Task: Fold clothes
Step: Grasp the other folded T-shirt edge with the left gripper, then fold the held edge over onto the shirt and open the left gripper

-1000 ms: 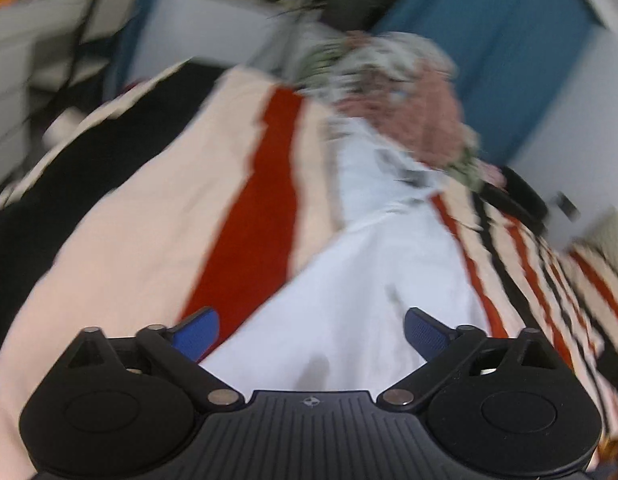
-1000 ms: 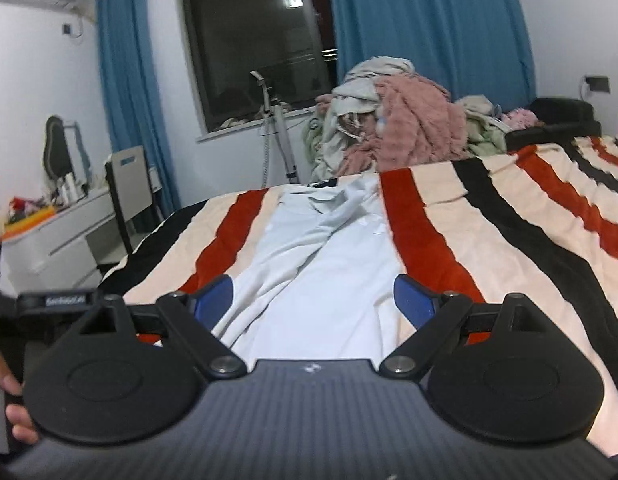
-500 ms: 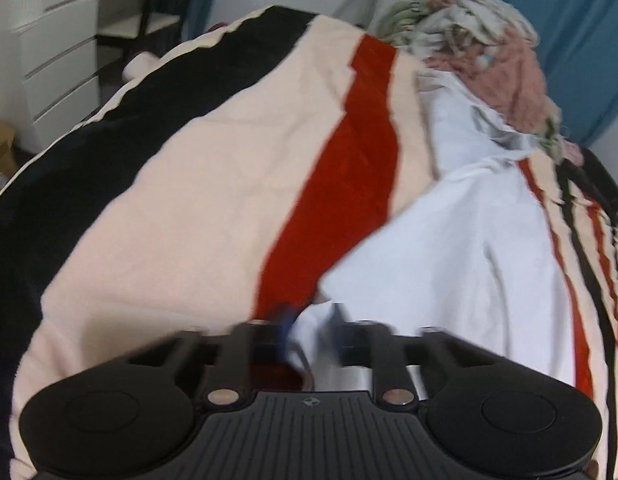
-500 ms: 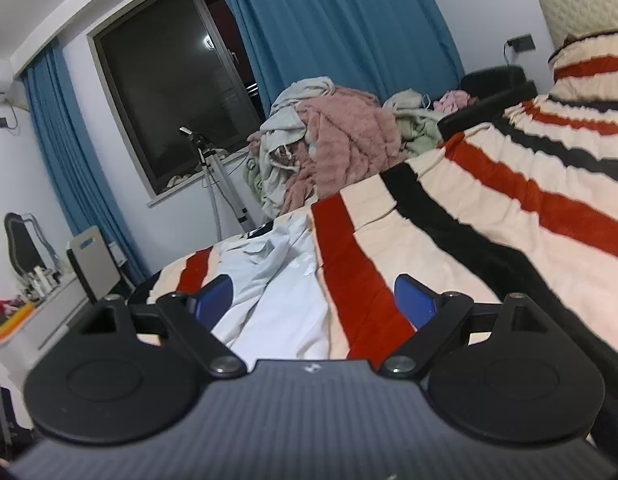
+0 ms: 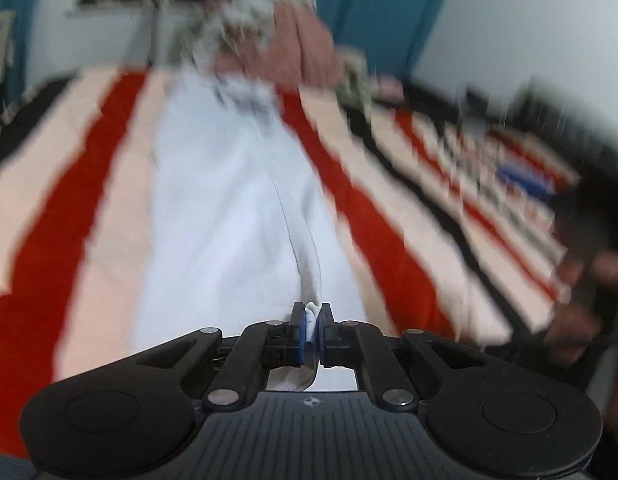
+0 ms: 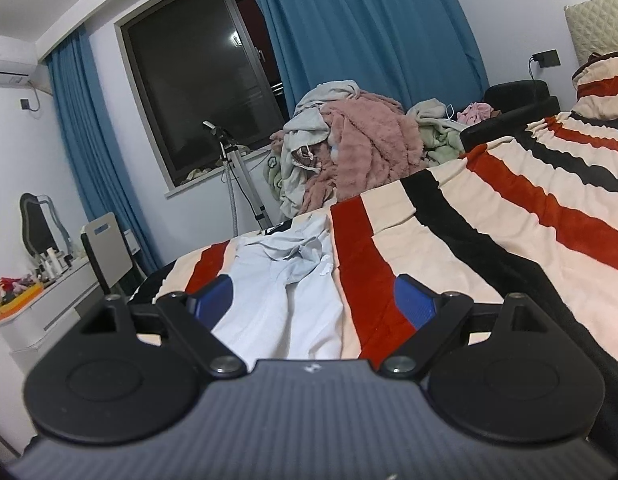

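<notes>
While pinched between left fingers [image 5: 324,330], white garment [image 5: 229,216] trails forward.

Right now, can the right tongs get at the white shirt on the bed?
Probably yes: the right tongs stand open, the white shirt lies just ahead on the striped blanket, and nothing blocks the way.

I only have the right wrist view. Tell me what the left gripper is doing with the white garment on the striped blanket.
Observer: The left gripper is shut on a fold of the white cloth garment, at its near edge.
Operator: Say how the cloth runs from there.
Observer: A raised crease leads from the jaws up the garment, toward the pile of pink and grey clothes.
Operator: Report anything else near it.
Observer: A hand, blurred, shows at the right edge, over the red, black and cream striped blanket.
</notes>
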`<state>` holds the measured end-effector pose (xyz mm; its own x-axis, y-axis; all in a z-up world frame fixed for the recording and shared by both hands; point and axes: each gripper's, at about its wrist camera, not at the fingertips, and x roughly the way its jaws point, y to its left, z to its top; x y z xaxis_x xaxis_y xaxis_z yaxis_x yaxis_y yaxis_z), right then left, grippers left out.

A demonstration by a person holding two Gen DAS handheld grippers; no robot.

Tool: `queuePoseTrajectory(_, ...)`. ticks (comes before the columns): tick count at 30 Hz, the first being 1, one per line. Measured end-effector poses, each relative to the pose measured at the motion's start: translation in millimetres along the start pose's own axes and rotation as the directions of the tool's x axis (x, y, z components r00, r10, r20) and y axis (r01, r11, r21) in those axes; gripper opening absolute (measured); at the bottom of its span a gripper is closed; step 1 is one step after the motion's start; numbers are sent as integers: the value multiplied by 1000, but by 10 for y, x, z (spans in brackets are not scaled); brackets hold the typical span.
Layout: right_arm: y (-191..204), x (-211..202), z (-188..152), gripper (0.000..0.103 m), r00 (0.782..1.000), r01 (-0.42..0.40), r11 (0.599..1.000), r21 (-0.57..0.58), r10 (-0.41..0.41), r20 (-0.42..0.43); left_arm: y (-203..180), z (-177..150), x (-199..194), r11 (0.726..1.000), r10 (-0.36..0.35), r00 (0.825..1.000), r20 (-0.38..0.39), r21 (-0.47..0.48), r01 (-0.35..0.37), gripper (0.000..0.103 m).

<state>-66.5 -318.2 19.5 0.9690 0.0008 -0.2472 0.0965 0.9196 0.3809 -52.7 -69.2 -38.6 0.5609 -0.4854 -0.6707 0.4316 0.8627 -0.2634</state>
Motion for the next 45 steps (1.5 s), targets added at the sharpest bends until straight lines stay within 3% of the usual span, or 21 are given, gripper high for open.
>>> queuePoseTrajectory(3,2,3,-11,89,1000,2,1000,-2,-2,-5,7,-77,247,1000,-11,996,-84,-7,10,9)
queuePoseTrajectory(5,20,15,-20,89,1000,2,1000,-12,-2,-11,32,-100,282,1000,-26,994,-104,-18,24,20)
queuePoseTrajectory(7,45,31,-34,89,1000,0,1000,-25,0,-19,69,-75,193,999,-27,996,-84,-24,25,54)
queuePoseTrajectory(9,74,45,-46,89,1000,-7,999,-35,6,-28,115,-28,113,999,-18,998,-66,-29,16,68)
queuePoseTrajectory(13,129,44,-80,89,999,-16,998,-65,14,-32,234,160,11,999,3,999,-36,-34,-5,76)
queuePoseTrajectory(17,184,52,-105,89,999,-28,996,-84,25,-37,361,364,-122,998,52,998,47,-36,-51,80)
queuePoseTrajectory(27,372,137,-229,89,998,-29,983,-179,18,-65,565,974,-233,985,164,971,174,26,-171,101)
queuePoseTrajectory(30,411,176,-259,89,997,-36,982,-186,23,-75,573,994,-178,981,172,963,207,57,-187,102)
queuePoseTrajectory(34,445,191,-283,89,996,-54,981,-188,41,-74,599,858,-95,985,121,974,194,97,-142,102)
queuePoseTrajectory(45,618,506,-257,89,999,-24,982,-185,16,-42,847,769,-214,982,186,955,233,-46,-180,103)
